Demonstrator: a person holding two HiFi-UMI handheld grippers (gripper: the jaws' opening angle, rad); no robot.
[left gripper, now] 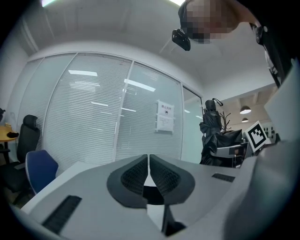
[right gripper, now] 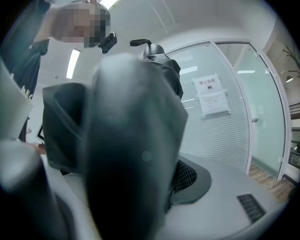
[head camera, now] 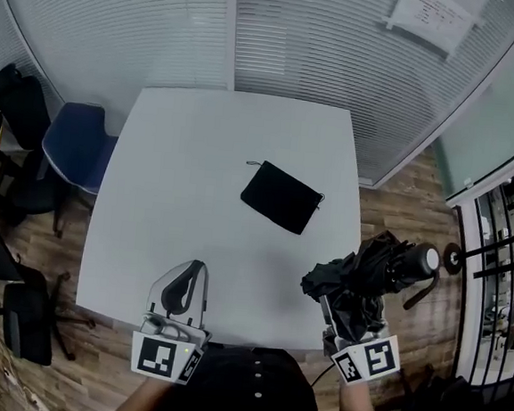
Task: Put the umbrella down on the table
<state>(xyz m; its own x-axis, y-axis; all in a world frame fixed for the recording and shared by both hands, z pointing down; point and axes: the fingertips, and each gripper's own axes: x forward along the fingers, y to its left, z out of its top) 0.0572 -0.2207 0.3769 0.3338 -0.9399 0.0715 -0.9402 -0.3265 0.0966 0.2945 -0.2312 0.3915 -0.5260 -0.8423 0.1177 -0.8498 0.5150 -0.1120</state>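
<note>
Gripping the folded umbrella (head camera: 372,271) in the right tool (head camera: 352,318), aloft at the table's (head camera: 198,168) near right corner, partly past its edge. Holding the left tool (head camera: 184,292) pinched together and empty over the table's near edge.

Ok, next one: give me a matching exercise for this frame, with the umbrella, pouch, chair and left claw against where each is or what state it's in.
Things:
1. umbrella
2. black pouch
3. blue chair
4. left claw

Place or state:
A. shut, nothing between its jaws
B. lying flat on the table
C. gripped in the right claw, not yet set down
D. on the floor beside the table

Pairs: 1-C, 2-B, 3-D, 4-A
</note>
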